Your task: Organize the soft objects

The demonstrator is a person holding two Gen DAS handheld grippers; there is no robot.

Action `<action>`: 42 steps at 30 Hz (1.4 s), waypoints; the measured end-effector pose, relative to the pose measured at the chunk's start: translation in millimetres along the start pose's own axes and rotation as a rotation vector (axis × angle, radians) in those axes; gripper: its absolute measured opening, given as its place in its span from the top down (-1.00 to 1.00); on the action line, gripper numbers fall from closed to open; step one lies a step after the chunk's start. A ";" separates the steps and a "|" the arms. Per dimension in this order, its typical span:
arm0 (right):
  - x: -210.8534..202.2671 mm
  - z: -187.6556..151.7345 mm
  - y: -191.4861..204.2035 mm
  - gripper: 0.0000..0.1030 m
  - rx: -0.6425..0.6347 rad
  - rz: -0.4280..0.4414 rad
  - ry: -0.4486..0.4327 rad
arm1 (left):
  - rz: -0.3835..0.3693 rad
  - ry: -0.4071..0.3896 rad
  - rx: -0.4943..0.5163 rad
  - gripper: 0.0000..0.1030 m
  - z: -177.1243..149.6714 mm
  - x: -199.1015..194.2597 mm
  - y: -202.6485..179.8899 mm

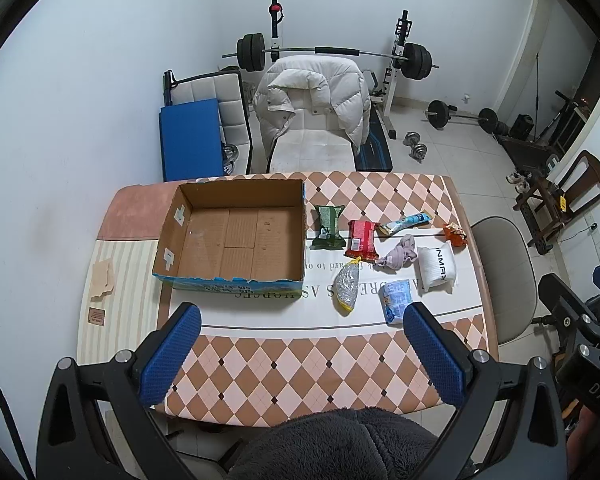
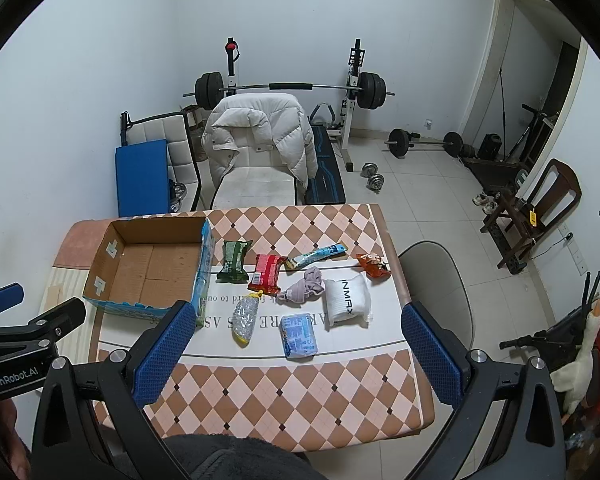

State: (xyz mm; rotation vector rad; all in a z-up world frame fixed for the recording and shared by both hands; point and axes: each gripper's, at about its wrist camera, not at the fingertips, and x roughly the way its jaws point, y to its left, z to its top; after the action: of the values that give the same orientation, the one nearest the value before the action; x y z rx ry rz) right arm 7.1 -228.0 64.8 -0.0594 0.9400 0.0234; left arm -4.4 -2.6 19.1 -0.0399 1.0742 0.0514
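Note:
An empty cardboard box (image 1: 236, 236) (image 2: 148, 268) stands on the table's left side. To its right lie soft items: a green packet (image 1: 328, 226) (image 2: 233, 261), a red packet (image 1: 362, 238) (image 2: 267, 273), a long blue-white packet (image 1: 406, 222) (image 2: 318, 255), an orange packet (image 1: 455, 234) (image 2: 373, 265), a crumpled purple cloth (image 1: 400, 257) (image 2: 305, 285), a white pack (image 1: 437, 269) (image 2: 347, 300), a silver-and-yellow bag (image 1: 348, 290) (image 2: 245, 318) and a light blue pack (image 1: 396, 302) (image 2: 298, 336). My left gripper (image 1: 302, 354) and right gripper (image 2: 296, 354) hover open and empty above the table's near edge.
The table (image 1: 300, 364) has a checked cloth. A chair with a white puffer jacket (image 1: 316, 100) stands behind it, a grey chair (image 1: 504, 264) to its right. A weight bench, barbells and dumbbells fill the far floor. My dark fleece sleeve (image 1: 340, 440) is at the bottom.

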 end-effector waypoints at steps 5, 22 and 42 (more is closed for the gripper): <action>0.6 -1.6 -0.5 -1.00 0.002 0.001 0.000 | 0.000 0.001 0.001 -1.00 -1.0 0.3 -0.3; 246.4 -34.9 -63.5 -1.00 0.105 0.033 0.410 | 0.107 0.205 0.214 -1.00 64.4 205.7 -53.6; 508.5 -41.6 -132.2 -1.00 0.073 -0.004 0.726 | -0.005 0.812 0.250 -0.65 8.0 478.4 -130.6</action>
State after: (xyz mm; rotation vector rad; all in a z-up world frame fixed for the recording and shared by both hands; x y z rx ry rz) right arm 279.5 -365.4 -364.9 0.0005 1.6649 -0.0395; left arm 238.1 -121.7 -396.7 0.1772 1.8845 -0.1147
